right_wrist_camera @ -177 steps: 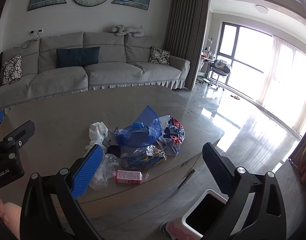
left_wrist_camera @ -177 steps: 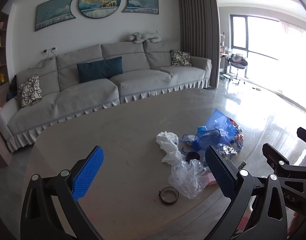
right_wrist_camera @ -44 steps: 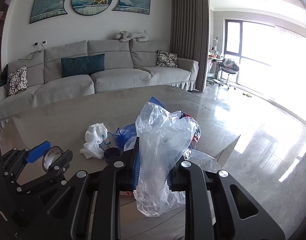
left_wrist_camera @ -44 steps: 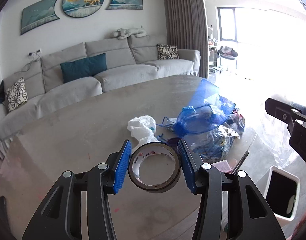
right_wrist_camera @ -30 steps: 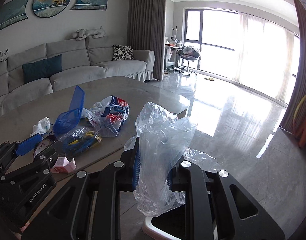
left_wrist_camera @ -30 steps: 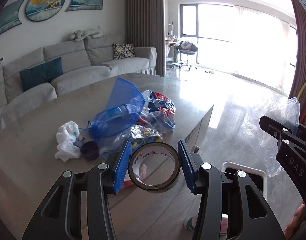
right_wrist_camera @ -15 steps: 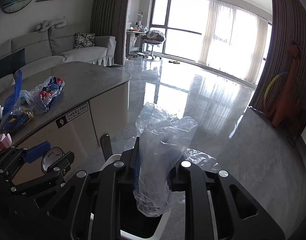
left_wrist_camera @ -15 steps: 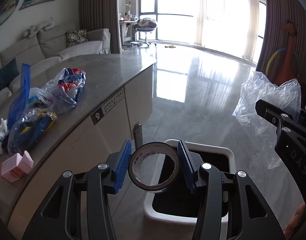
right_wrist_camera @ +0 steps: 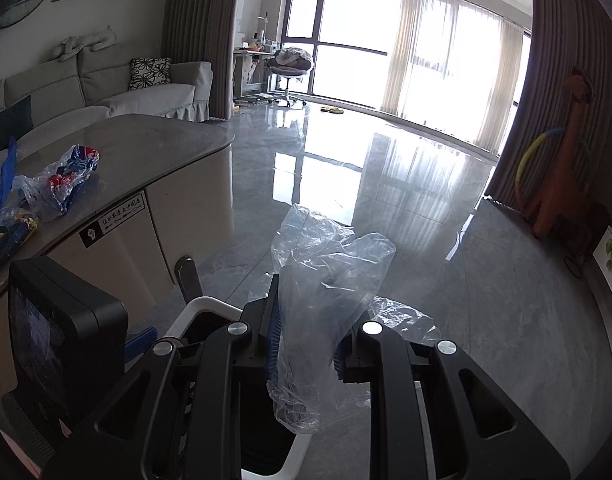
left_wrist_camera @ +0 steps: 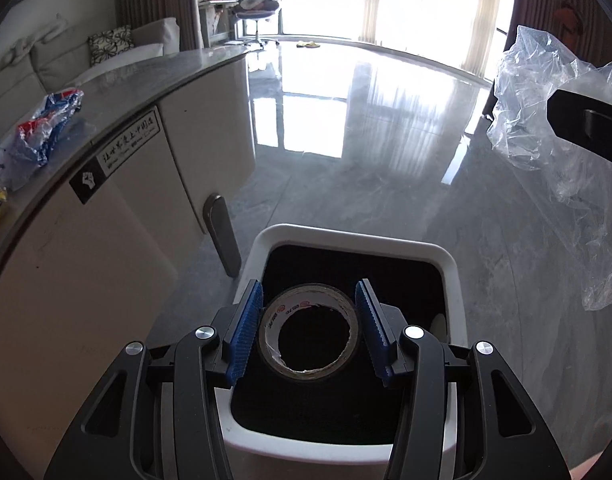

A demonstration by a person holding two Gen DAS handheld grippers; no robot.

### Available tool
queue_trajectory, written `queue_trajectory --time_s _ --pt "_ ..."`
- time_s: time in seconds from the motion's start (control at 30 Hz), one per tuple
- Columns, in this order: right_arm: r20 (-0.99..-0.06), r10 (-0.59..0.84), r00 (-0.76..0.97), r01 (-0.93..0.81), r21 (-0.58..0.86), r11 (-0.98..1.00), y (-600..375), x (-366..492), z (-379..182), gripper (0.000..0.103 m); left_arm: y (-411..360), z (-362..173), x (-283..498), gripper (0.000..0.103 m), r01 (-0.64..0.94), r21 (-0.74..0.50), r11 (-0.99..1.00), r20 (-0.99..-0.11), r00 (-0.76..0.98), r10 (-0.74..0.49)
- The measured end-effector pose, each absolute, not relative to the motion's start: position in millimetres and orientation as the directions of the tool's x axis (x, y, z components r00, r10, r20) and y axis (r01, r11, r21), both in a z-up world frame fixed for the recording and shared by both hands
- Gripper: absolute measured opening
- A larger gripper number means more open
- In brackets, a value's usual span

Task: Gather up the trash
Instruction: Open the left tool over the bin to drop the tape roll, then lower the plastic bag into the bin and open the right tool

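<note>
My left gripper (left_wrist_camera: pixel 310 328) is shut on a dark roll of tape (left_wrist_camera: pixel 310 338) and holds it right above the black opening of the white trash bin (left_wrist_camera: pixel 452 272). My right gripper (right_wrist_camera: pixel 306 340) is shut on a crumpled clear plastic bag (right_wrist_camera: pixel 326 280); the bag also shows at the right of the left wrist view (left_wrist_camera: pixel 546 92). The bin's white rim (right_wrist_camera: pixel 209 304) shows just below and left of the right gripper. More trash lies on the table: a red and blue wrapper in clear plastic (right_wrist_camera: pixel 61 180) and a blue and yellow packet (right_wrist_camera: pixel 5 228).
The grey-topped table (right_wrist_camera: pixel 145 152) with white cabinet sides (left_wrist_camera: pixel 105 240) stands to the left of the bin. A polished grey floor (right_wrist_camera: pixel 426 200) stretches to the windows. An orange toy giraffe (right_wrist_camera: pixel 562 184) stands at the right wall. The sofa (right_wrist_camera: pixel 105 92) is at the far left.
Both grippers have swung further from the table and dropped toward the bin. The tape now hangs over the bin's opening. Both grips are unchanged.
</note>
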State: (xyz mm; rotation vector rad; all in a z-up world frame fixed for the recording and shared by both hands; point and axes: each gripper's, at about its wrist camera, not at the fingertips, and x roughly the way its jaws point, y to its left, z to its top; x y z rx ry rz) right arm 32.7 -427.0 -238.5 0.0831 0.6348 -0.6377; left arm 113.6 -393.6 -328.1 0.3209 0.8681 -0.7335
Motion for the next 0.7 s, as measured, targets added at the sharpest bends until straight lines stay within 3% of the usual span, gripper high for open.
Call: queue_trajectory --time_s 0.03,0.07,0.3,0.47,0.7 --pt "-0.579 -0.529 0.621 0.579 -0.117 0.807 -425.6 35.2 -239.5 0.022 -397.4 -336.0 114.6 0.065 0.707 -0.043 0.706 -0.809 0.390 -0.440" --pt "-0.580 -0.529 0.620 0.578 -0.119 0.807 -425.0 36.5 -240.3 0.022 -400.9 -344.5 117.1 0.100 0.709 -0.059 0.702 -0.833 0.353 -0.426" --pt "-0.581 -0.533 0.615 0.574 -0.134 0.808 -423.4 38.3 -241.7 0.022 -404.6 -368.6 116.2 0.098 0.707 0.013 0.708 -0.865 0.363 -0.347" --pt "-0.584 -0.527 0.618 0.572 -0.127 0.811 -423.6 38.9 -242.6 0.022 -395.2 -346.6 110.2 0.098 0.700 0.057 0.711 -0.833 0.427 -0.353" --pt "-0.616 -0.484 0.622 0.561 -0.081 0.824 -425.0 46.5 -255.4 0.023 -358.7 -307.3 115.5 0.098 0.614 0.216 0.759 -0.743 0.608 -0.281"
